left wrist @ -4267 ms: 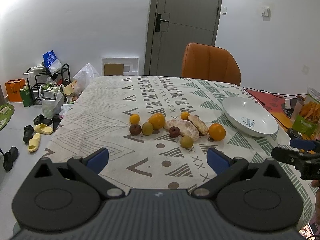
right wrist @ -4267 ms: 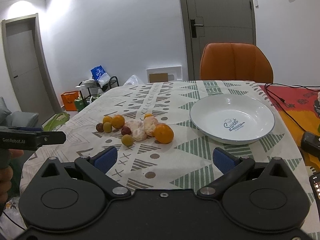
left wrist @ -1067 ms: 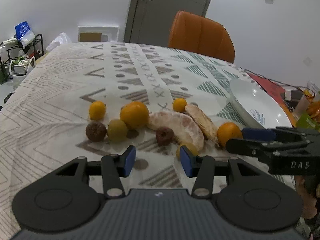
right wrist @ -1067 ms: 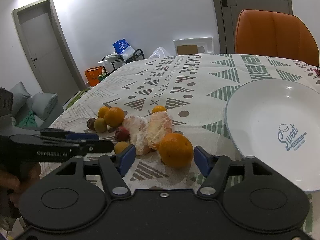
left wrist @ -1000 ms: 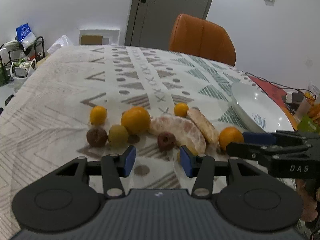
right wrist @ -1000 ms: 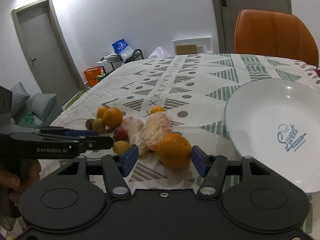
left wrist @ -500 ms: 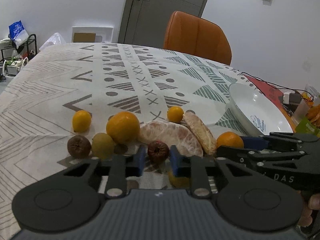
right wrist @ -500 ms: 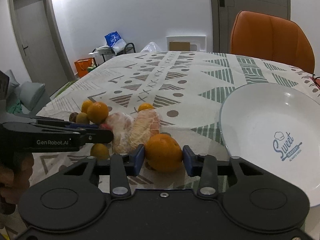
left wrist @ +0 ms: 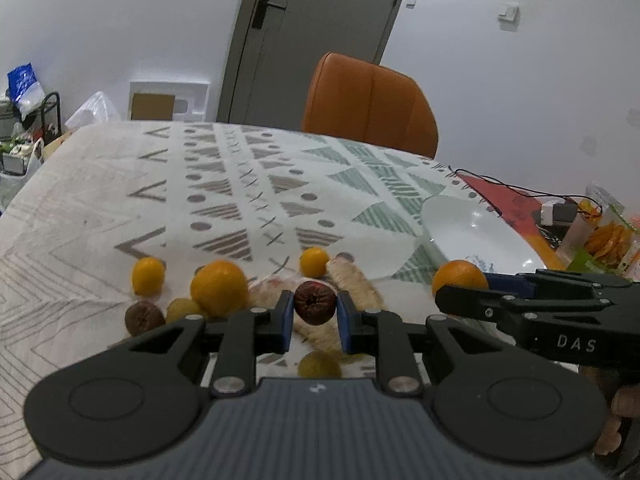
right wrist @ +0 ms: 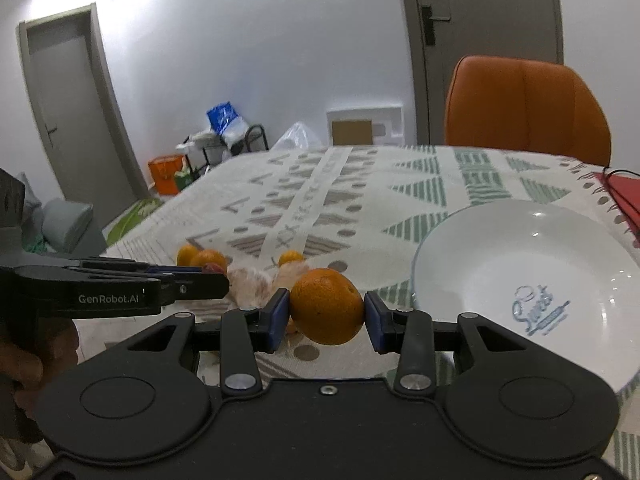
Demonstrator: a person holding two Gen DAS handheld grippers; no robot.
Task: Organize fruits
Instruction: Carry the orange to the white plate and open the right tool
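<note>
Left gripper [left wrist: 314, 316], open a second ago, has closed on the small wrinkled dark-red fruit [left wrist: 315, 302]; right gripper [right wrist: 326, 316] has likewise clamped the round orange [right wrist: 327, 306]. Both fruits are lifted, ready for transfer. The white ceramic bowl [right wrist: 500, 240] alongside holds nothing.

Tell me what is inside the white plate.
The white plate holds no fruit; only a blue printed logo shows inside. The right tongs, shut on an orange, cover its lower left rim.
</note>
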